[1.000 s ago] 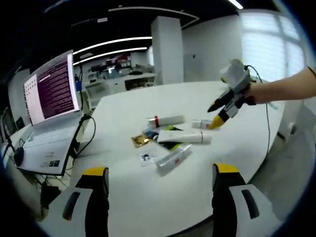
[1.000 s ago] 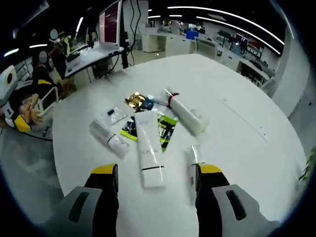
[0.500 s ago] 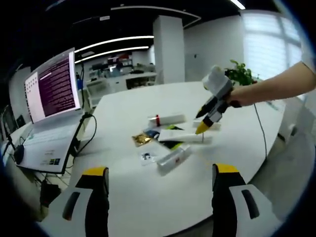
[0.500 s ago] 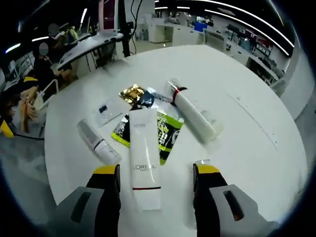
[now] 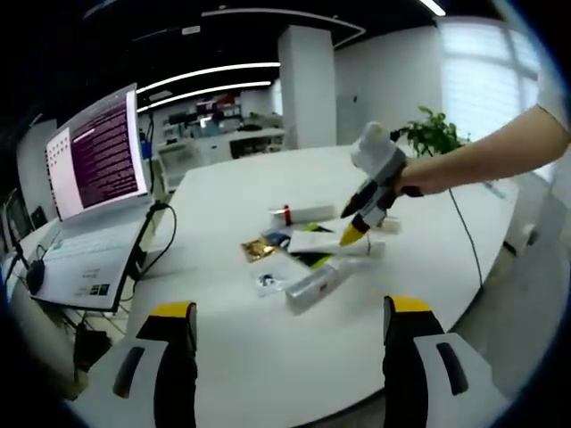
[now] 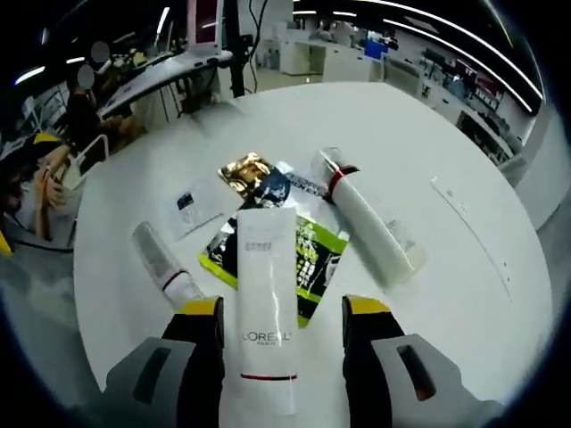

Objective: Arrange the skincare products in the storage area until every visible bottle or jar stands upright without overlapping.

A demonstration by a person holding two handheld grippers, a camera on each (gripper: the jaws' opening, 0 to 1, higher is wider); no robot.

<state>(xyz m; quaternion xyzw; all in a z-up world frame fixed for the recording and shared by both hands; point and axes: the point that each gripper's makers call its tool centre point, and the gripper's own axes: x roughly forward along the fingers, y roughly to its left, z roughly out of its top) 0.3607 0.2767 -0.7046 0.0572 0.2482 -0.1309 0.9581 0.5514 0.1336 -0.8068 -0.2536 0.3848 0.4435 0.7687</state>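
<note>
In the right gripper view, the right hand-held gripper was seen with its jaws spread wide on either side of a white L'Oreal tube, which lay flat on the round white counter at the lower centre of the frame; whether the jaws touched the tube could not be told. The tube lay partly over a green and black sachet. To the upper right of it, a white bottle with a red band lay on its side, and to the lower left a slim clear-capped tube lay flat as well. A gold foil sachet and a small clear packet were seen above the tube, toward the upper centre. In the left gripper view, the left hand-held gripper was held wide open with nothing between its jaws, low in the frame and well apart from the cluster of products. An open laptop stood at the left of that frame, and the right hand-held gripper was seen there held down over the products by a person's hand.
</note>
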